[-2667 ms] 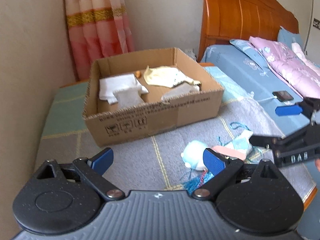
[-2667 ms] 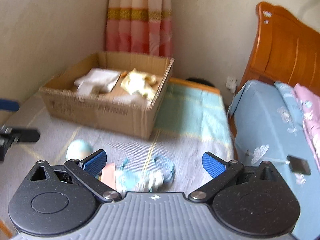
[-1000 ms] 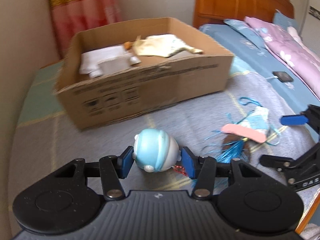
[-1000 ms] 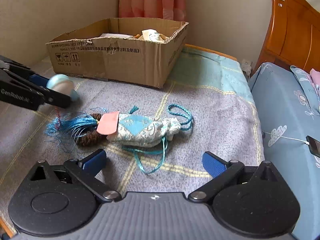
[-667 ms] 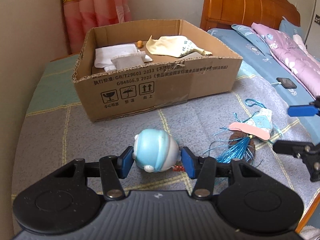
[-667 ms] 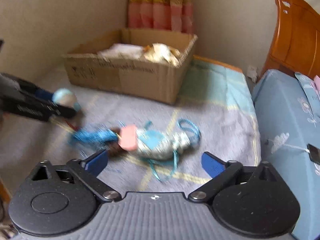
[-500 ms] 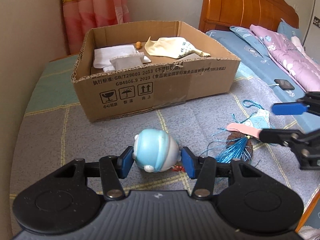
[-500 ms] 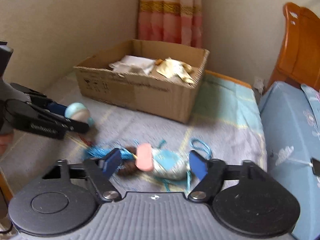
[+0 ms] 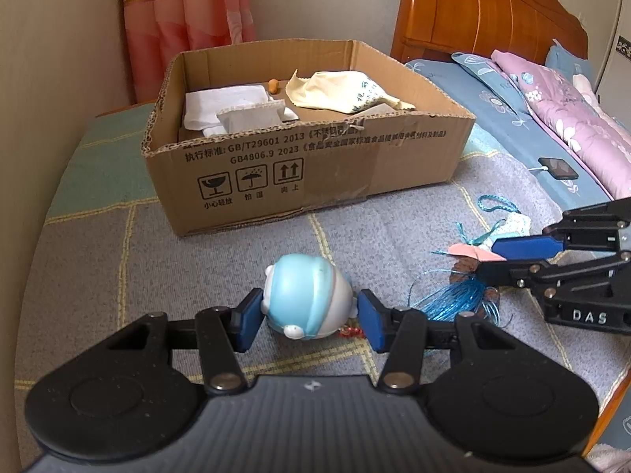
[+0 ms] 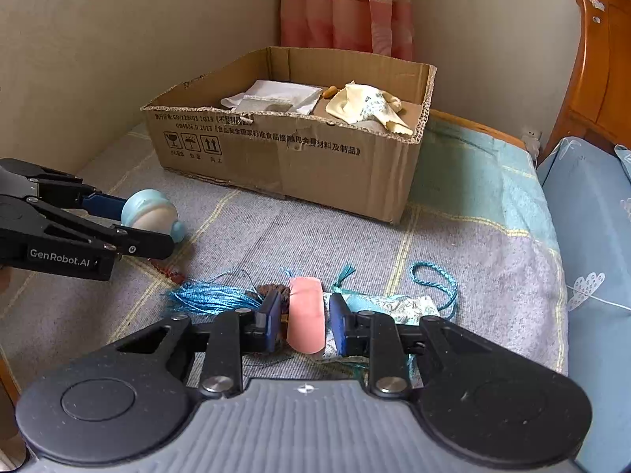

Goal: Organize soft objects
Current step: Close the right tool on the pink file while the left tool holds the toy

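My left gripper (image 9: pixel 309 317) is shut on a round blue and white toy (image 9: pixel 307 295), held just above the grey blanket; the right wrist view shows the toy (image 10: pixel 148 209) at the left. My right gripper (image 10: pixel 303 319) has a pink soft piece (image 10: pixel 305 315) standing between its jaws, which are closing; thin gaps still show beside both pads. The pink piece lies on a patterned sachet (image 10: pixel 398 305) with a blue tassel (image 10: pixel 213 299). From the left wrist view the right gripper (image 9: pixel 491 258) is low at the right, over the tassel (image 9: pixel 457 299).
An open cardboard box (image 9: pixel 307 169) stands behind, holding white cloths (image 9: pixel 232 110) and a cream cloth (image 9: pixel 347 90). A wall runs along the left, a curtain (image 9: pixel 189 8) hangs behind. A blue bed with a phone (image 9: pixel 558 167) and a wooden headboard (image 9: pixel 473 12) lies to the right.
My right gripper came in over the pink piece and its jaws narrowed from wide open to close around it. The left gripper kept its hold on the toy and stayed in place.
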Available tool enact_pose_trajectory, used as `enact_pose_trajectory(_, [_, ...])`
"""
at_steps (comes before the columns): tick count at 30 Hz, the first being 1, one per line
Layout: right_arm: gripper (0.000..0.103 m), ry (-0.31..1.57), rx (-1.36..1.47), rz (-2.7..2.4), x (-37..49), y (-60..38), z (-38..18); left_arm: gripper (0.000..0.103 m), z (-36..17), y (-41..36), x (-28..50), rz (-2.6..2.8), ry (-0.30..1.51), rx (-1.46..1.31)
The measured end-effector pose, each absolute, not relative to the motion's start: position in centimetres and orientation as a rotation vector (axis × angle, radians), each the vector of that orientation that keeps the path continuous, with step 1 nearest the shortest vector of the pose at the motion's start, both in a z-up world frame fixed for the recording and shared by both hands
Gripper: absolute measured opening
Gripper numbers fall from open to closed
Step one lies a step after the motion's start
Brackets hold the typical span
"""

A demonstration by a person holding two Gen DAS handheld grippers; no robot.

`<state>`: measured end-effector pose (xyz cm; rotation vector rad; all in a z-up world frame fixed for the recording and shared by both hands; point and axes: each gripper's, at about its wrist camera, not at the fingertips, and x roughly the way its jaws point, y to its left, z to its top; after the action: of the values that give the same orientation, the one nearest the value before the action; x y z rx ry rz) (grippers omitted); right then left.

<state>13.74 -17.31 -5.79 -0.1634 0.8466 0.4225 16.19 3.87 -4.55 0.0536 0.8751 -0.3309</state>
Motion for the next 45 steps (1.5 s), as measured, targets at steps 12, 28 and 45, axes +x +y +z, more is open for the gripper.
enact_pose_trajectory(12, [0.022,0.834,-0.179,0.435,12.9,-17.2,-5.3,0.051,-4.5,4.0,16.0,-0.331,0.877,0.067])
enact_pose_trajectory(28, [0.024,0.877,-0.119,0.437,14.1,-17.7,-6.0,0.051,-4.5,4.0,16.2,-0.325,0.879,0.071])
enact_pose_trajectory(45, [0.023,0.761,-0.185,0.423,12.2,-17.8,-3.1,0.051,-2.1,3.8,15.1,-0.33,0.823,0.096])
